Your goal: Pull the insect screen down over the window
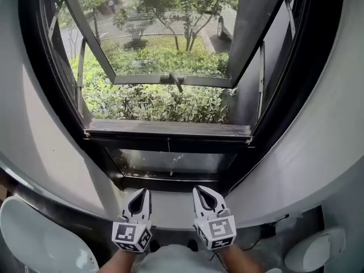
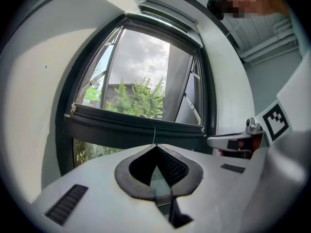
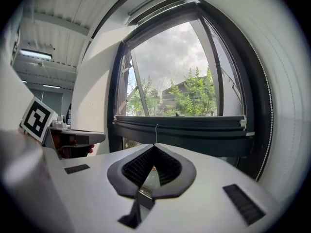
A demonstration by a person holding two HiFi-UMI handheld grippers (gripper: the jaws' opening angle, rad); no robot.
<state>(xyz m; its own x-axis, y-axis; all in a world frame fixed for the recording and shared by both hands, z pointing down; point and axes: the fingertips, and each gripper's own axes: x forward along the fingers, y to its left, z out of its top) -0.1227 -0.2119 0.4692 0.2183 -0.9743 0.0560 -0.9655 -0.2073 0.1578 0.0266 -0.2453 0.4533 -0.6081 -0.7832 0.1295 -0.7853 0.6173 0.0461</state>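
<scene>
Left tongs (image 1: 144,192) and right tongs (image 1: 198,190) are held pressed together, empty, below the screen bar (image 1: 168,131), presumably poised for its pull cord (image 1: 169,145).

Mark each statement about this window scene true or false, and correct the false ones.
1. The left gripper and the right gripper are both shut and empty. True.
2. The left gripper holds the pull cord. False: the cord hangs free from the screen bar, apart from both grippers.
3. The window sash stands open outward. True.
4. A brick wall fills the view outside. False: green shrubs grow there.
</scene>
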